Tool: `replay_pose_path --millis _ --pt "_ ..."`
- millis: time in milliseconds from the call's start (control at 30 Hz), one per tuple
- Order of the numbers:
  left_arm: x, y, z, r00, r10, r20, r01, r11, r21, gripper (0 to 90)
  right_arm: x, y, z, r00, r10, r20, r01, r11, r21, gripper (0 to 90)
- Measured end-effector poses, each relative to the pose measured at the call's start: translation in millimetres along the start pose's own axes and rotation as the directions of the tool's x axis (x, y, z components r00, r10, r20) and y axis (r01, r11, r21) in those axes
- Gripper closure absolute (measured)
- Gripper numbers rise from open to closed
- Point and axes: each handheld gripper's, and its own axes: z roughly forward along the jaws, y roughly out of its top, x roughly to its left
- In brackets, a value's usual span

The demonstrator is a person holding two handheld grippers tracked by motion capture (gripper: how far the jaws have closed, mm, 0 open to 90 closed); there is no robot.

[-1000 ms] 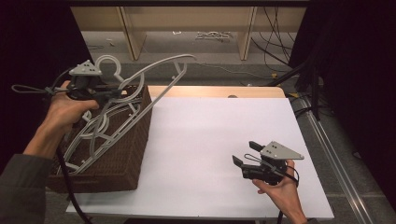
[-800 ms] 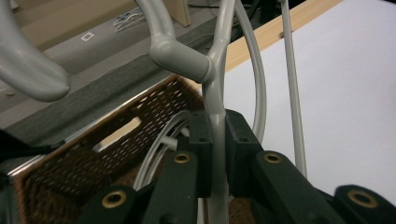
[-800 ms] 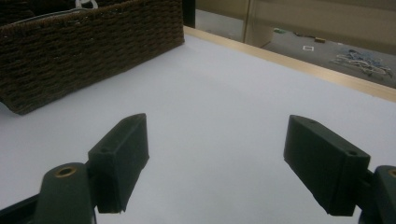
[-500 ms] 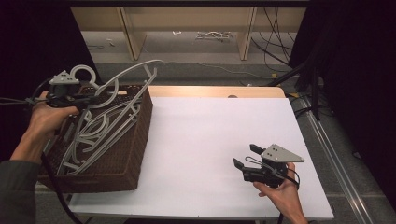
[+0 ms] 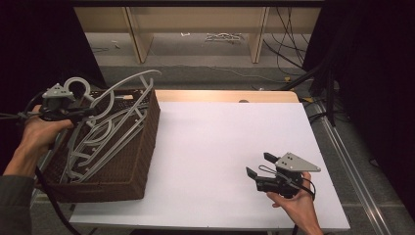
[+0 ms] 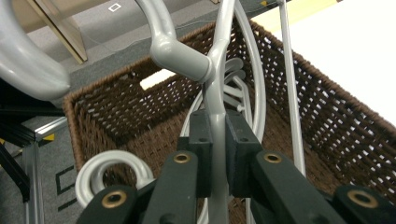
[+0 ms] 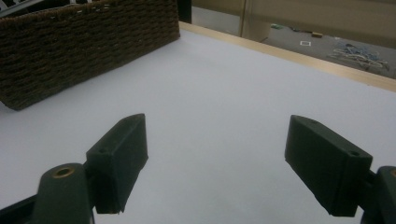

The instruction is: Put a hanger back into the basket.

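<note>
1. The left gripper [image 6: 215, 154] is pinching a grey hanger [image 6: 212, 84] by its neck, controlling its tilt over the basket [image 5: 142, 161] at 9 o'clock.
2. The right gripper [image 5: 258, 165] is idling, jaws spread, on the worktop [image 5: 215, 147] at 5 o'clock.

The hangers [image 5: 105, 128] look like smooth grey plastic with a soft sheen, catching highlights along their curved bars and hooks. The basket [image 5: 142, 147] is dark brown woven wicker, rough and ribbed, with open gaps in the weave on its inner walls. The tabletop [image 5: 230, 147] is a white, matt, even surface, edged at the far side by a strip of pale wood. The left gripper [image 6: 218, 154] has matt black pads and arms of dull dark plastic set with small brass-coloured rivets; the right gripper [image 7: 215, 168] shows the same matt black blocks, faintly grainy
</note>
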Motion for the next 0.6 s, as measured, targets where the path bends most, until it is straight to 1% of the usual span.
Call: replay_pose_path --millis 33,67,100,133,167,200,233,267,300,333,367,400,433,467,533,567,600 --pt "1.3 -2.3 -0.6 1.0 0.009 0.0 -0.009 0.9999 0.01 82.8 -0.1 -0.2 -0.1 1.0 -0.002 0.0 0.002 1.0 0.0 22.2" --pt "2.8 -3.8 -1.3 0.9998 0.019 0.001 -0.019 0.9997 0.018 82.8 -1.5 -0.4 -0.2 0.9997 -0.022 0.012 0.022 1.0 -0.009 22.2" --pt "2.8 -6.2 -0.2 1.0 0.003 0.001 -0.003 1.0 0.0 82.8 -0.5 -0.7 -0.4 1.0 -0.004 -0.001 0.004 1.0 0.002 22.2" --pt "3.9 -7.8 -1.6 0.9999 0.011 -0.001 -0.011 0.9998 0.016 82.8 -0.5 -0.9 -0.6 1.0 -0.003 0.001 0.003 1.0 0.001 22.2" --pt "3.3 -8.9 -1.1 1.0 -0.004 -0.001 0.004 1.0 0.007 82.8 -0.4 -1.0 -0.9 1.0 -0.001 0.006 0.001 1.0 0.005 22.2" --pt "5.4 -10.8 -2.1 0.9999 0.016 -0.003 -0.016 0.9996 0.023 82.8 -0.9 -0.8 -1.7 0.9999 -0.008 0.013 0.008 1.0 0.01 22.2" --pt "5.7 -12.4 -1.8 0.9999 0.012 0.001 -0.012 0.9997 0.021 82.8 -0.9 -0.8 -2.1 0.9999 -0.005 0.014 0.005 1.0 0.013 22.1" --pt "5.4 -13.6 -1.8 1.0 0.004 -0.004 -0.004 0.9997 0.023 82.8 -1.3 -0.8 -2.2 0.9998 -0.01 0.016 0.01 1.0 0.011 22.2" --pt "4.8 -15.1 -0.4 0.9999 -0.012 -0.01 0.012 0.9999 0.006 82.8 -1.9 -0.9 -2.1 0.9996 -0.018 0.02 0.018 1.0 0.005 22.1" --pt "7.1 -16.3 -1.7 0.9999 0.014 -0.003 -0.014 0.9995 0.026 82.8 -1.9 -1.0 -2.2 0.9997 -0.016 0.02 0.016 1.0 0.006 22.1" --pt "7.0 -17.5 -2.1 0.9999 0.008 -0.006 -0.008 0.9995 0.032 82.8 -1.9 -1.0 -2.3 0.9997 -0.016 0.019 0.016 1.0 0.006 22.0" --pt "7.8 -18.6 -2.4 0.9999 0.014 -0.009 -0.013 0.9993 0.034 82.7 -1.9 -1.0 -2.5 0.9997 -0.016 0.019 0.016 1.0 0.005 22.0" --pt "6.1 -20.9 -0.9 0.9997 -0.019 -0.014 0.019 0.9998 0.011 82.8 -1.4 -1.0 -2.9 0.9999 -0.006 0.015 0.006 1.0 0.013 22.0" --pt "8.9 -21.2 -3.2 0.9997 0.021 -0.01 -0.02 0.9989 0.042 82.8 -1.9 -1.1 -3.1 0.9998 -0.011 0.017 0.011 1.0 0.009 21.9" --pt "8.9 -23.1 -2.9 0.9997 0.024 -0.011 -0.023 0.9988 0.043 82.8 -2.3 -1.3 -3.2 0.9997 -0.014 0.02 0.014 1.0 0.006 21.9" --pt "8.8 -24.5 -2.5 0.9996 0.025 -0.014 -0.024 0.9985 0.049 82.8 -1.6 -1.1 -4.5 0.9999 -0.004 0.016 0.004 1.0 0.026 21.9" --pt "9.0 -25.6 -2.1 0.9994 0.031 -0.014 -0.03 0.998 0.055 82.8 -1.7 -1.6 -3.5 0.9999 -0.006 0.015 0.005 1.0 0.015 21.8"
